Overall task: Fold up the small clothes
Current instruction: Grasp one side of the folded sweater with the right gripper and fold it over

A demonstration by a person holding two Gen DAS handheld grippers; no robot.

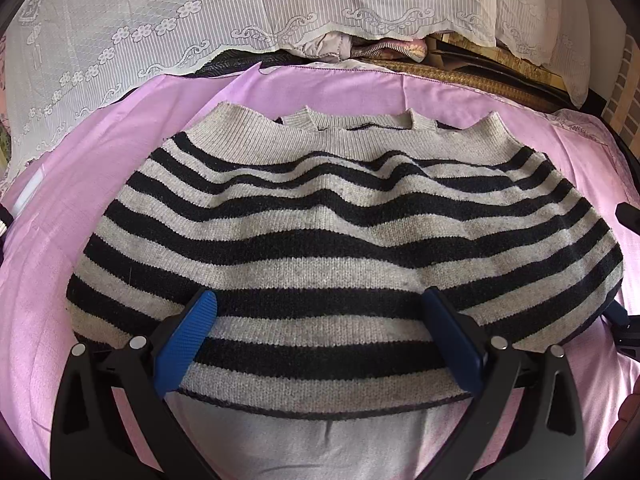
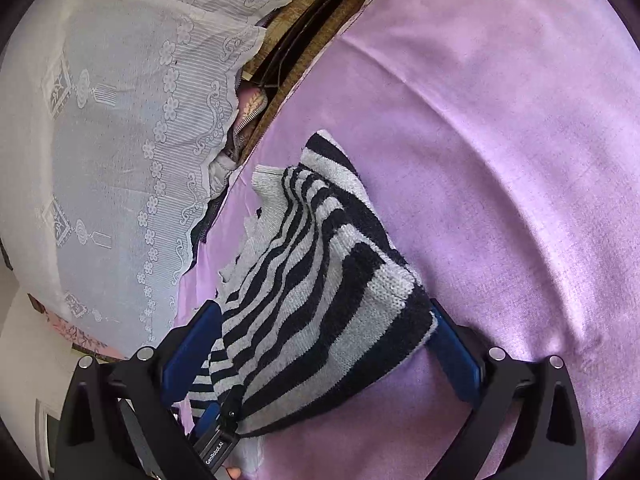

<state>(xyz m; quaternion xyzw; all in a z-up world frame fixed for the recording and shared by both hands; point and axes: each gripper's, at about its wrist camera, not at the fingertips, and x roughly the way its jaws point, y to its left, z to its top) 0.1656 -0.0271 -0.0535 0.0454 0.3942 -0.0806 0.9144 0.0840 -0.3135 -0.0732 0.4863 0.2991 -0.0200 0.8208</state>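
A grey-and-black striped knit sweater (image 1: 320, 216) lies spread on a pink sheet (image 1: 60, 240), neckline at the far side and hem toward me. My left gripper (image 1: 320, 294) is open wide over the near hem, and its blue pads (image 1: 188, 340) rest on the knit on either side. In the right wrist view, my right gripper (image 2: 324, 308) is also open wide, and the sweater's (image 2: 320, 300) side edge bulges between its fingers. A grey layer (image 1: 320, 440) shows below the hem.
White lace covers (image 1: 160, 20) drape over bedding along the far side. A brown woven edge (image 1: 460, 72) runs behind the sheet, and a brick wall (image 1: 628, 92) is at the right. Bare pink sheet (image 2: 500, 160) spreads to the sweater's right.
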